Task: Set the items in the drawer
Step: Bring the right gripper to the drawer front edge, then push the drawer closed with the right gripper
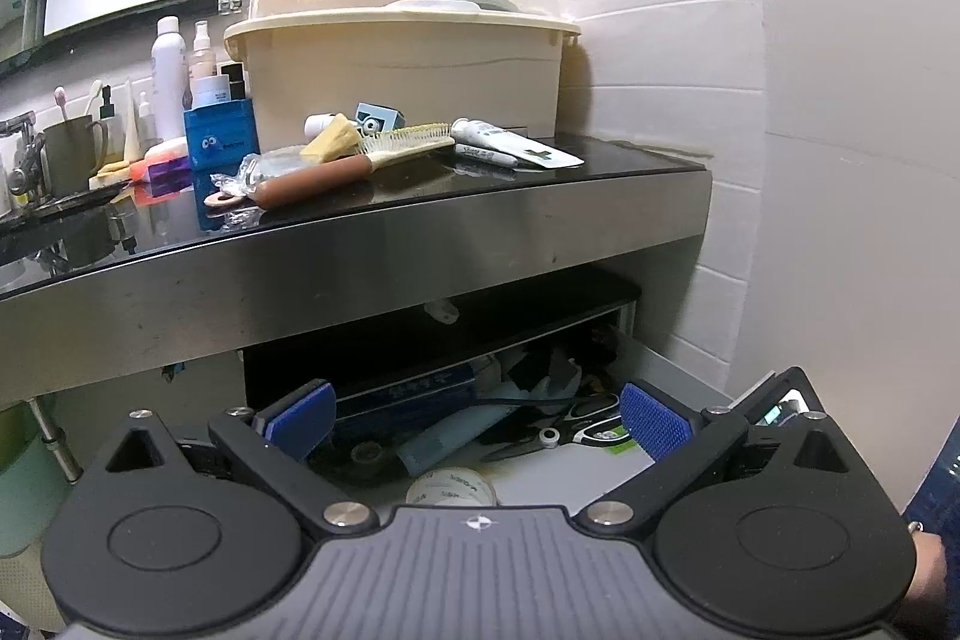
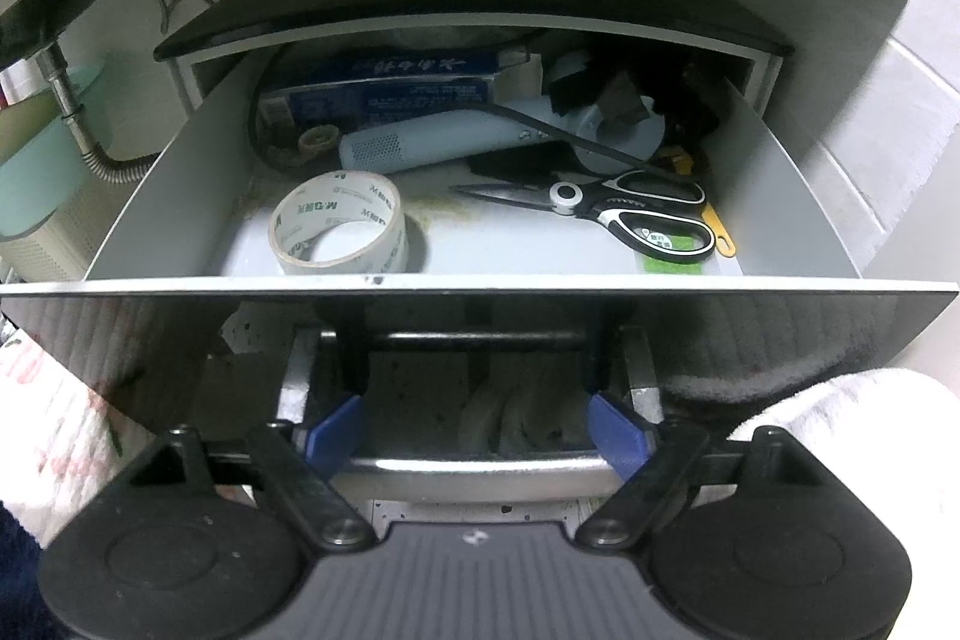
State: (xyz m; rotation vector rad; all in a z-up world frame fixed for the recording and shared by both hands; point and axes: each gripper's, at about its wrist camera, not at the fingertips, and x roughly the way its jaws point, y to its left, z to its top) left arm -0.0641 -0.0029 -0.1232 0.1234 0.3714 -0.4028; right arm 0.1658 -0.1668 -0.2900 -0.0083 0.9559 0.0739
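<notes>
The drawer (image 2: 480, 280) stands open. Both the right hand-held gripper (image 2: 477, 430) and the left hand-held gripper (image 1: 477, 421) are spread apart and empty. The right one is to be drawn clear of the handle (image 2: 480, 466), then an item such as the hairbrush (image 1: 360, 160) is to be fetched from the bench (image 1: 420, 214).

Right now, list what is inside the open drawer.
Inside the drawer: tape roll, scissors, a pale blue cylindrical device, a blue box. Items at the back are shadowed and overlapped, unidentifiable.
</notes>
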